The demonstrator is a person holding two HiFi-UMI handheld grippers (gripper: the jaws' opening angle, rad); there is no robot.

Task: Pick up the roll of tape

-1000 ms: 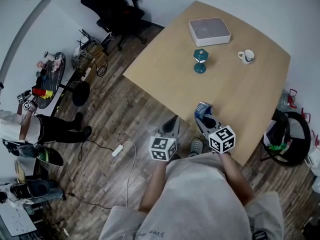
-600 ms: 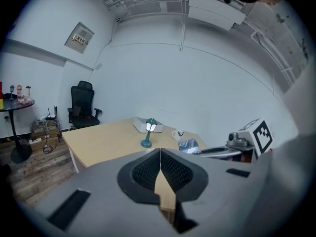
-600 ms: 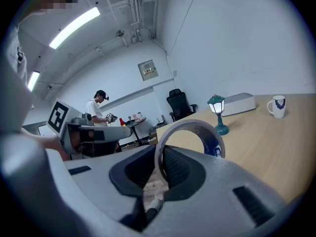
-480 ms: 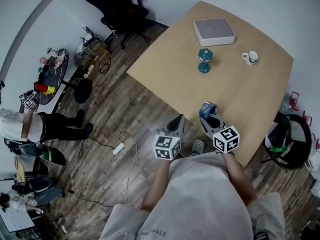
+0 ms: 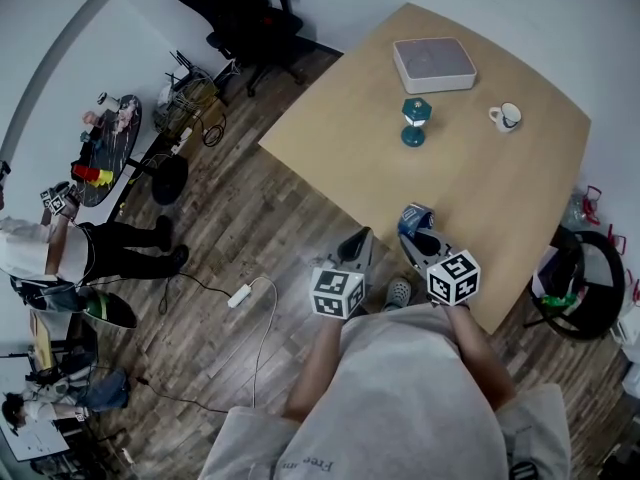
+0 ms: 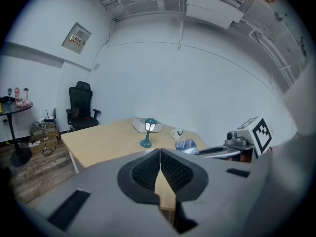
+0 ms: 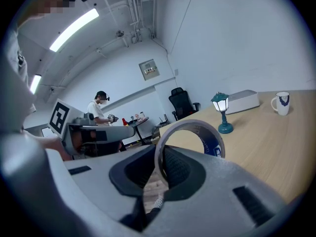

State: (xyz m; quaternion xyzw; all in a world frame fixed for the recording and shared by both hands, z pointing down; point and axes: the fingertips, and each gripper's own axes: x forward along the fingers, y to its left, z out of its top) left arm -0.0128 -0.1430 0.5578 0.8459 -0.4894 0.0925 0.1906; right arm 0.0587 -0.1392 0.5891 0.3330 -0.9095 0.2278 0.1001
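Roll of tape (image 7: pixel 216 144) is pinched by right hand-held gripper (image 7: pixel 159 167) (left hand-held gripper (image 6: pixel 160 154) closed, empty), lamp (image 7: pixel 221 111) beyond.

Wood-plank floor (image 5: pixel 250 238), white walls (image 6: pixel 197 83) — black office chair (image 5: pixel 240 18), tan table (image 5: pixel 340 128)

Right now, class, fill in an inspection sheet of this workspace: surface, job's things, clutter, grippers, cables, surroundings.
Surface: wooden table, mostly bare.
Job's things: roll of tape, held near the table's edge.
Clutter: lamp, box and mug at the far end.
Grippers: right gripper shut on the tape's wall; left gripper shut, empty.
Cables: white cable loose on the floor.
Surroundings: office chair, side table, another person.
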